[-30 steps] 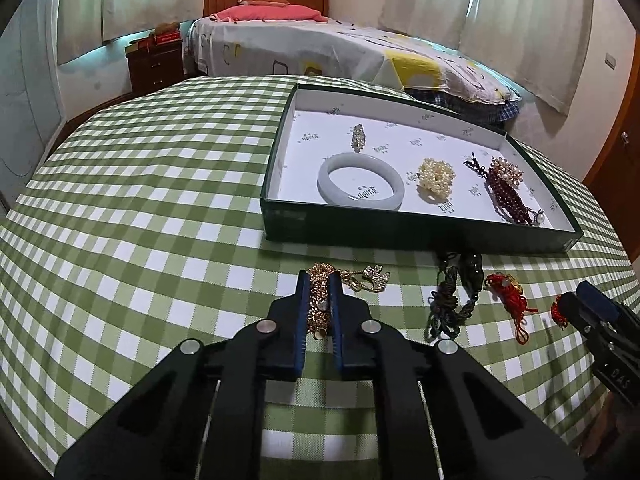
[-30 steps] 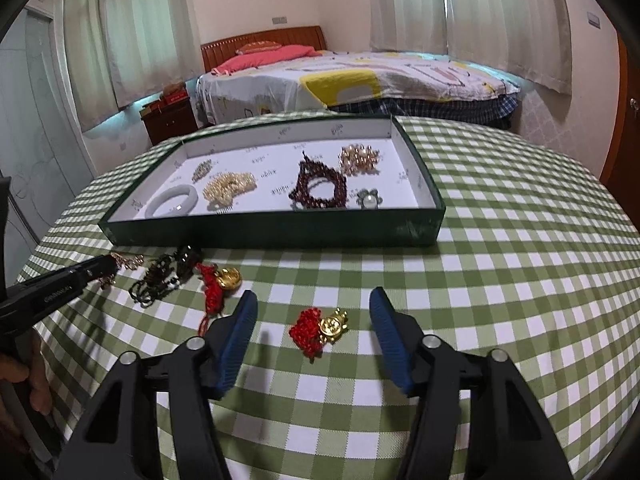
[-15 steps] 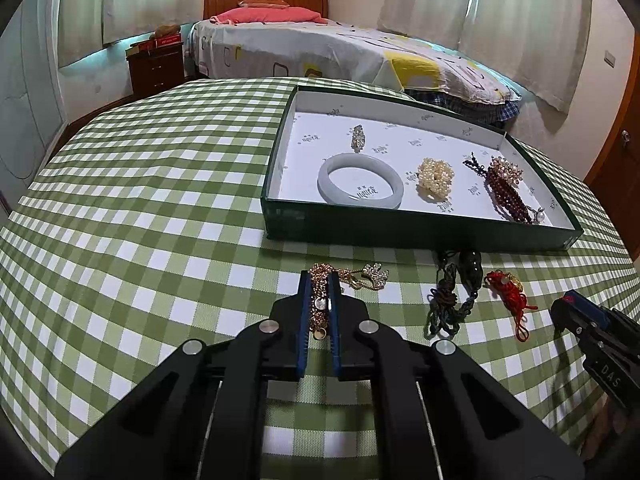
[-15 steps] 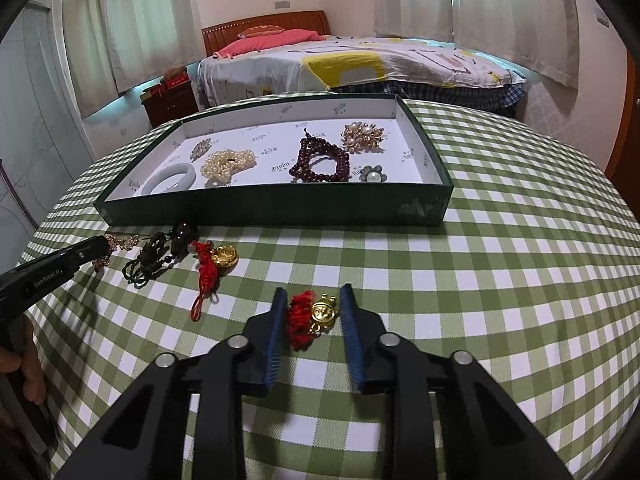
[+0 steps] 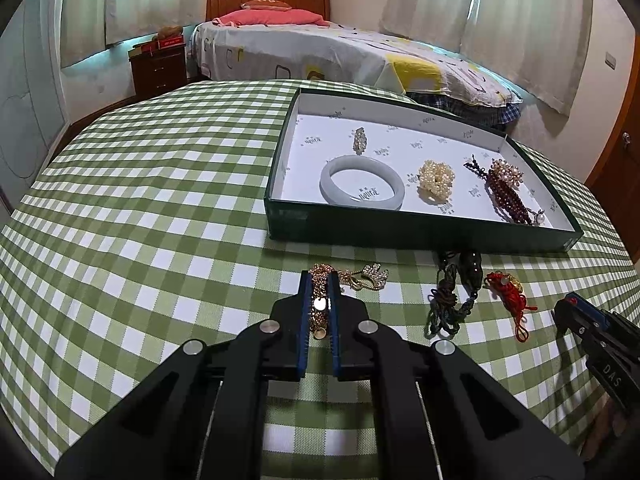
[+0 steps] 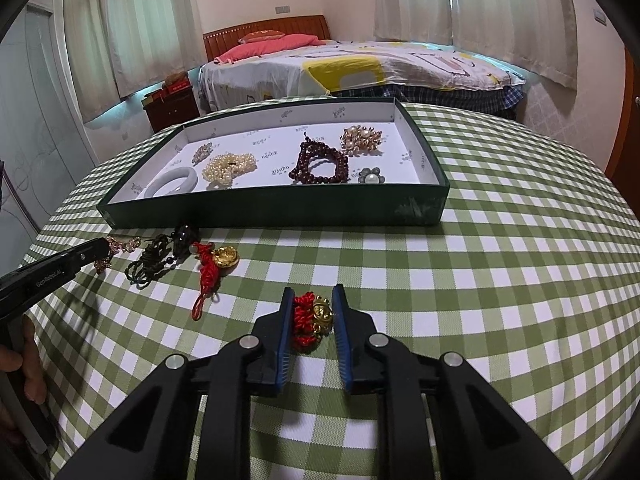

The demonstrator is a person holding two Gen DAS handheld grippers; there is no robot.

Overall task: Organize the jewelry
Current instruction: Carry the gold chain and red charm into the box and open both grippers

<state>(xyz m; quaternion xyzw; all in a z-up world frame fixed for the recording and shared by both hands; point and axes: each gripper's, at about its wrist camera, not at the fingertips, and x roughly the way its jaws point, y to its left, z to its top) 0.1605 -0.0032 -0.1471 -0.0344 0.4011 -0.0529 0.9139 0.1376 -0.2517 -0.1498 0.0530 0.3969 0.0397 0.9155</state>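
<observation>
On the green checked tablecloth lies a gold chain necklace (image 5: 320,312) with a sparkly charm (image 5: 374,274). My left gripper (image 5: 319,280) is shut on the chain, low over the cloth. In the right wrist view a red knotted cord with a gold charm (image 6: 312,316) sits pinched between the pads of my right gripper (image 6: 313,292). Between the two grippers lie a dark cord pendant (image 6: 160,260) and another red cord with a gold piece (image 6: 216,260). Just behind them stands the green box tray (image 5: 400,236), holding a pale bangle (image 5: 362,182), a pearl bracelet (image 5: 436,180) and dark red beads (image 5: 508,196).
The tray (image 6: 280,208) also holds a gold-pearl brooch (image 6: 360,140) and a flower pin (image 6: 372,178). A person's hand (image 6: 24,364) grips the left tool. Beyond the round table stand a bed (image 6: 360,64) and a dark nightstand (image 5: 158,66).
My right gripper's jaws have closed from wide open onto the red cord with the gold charm. The left gripper has stayed shut on the gold chain in the same spot.
</observation>
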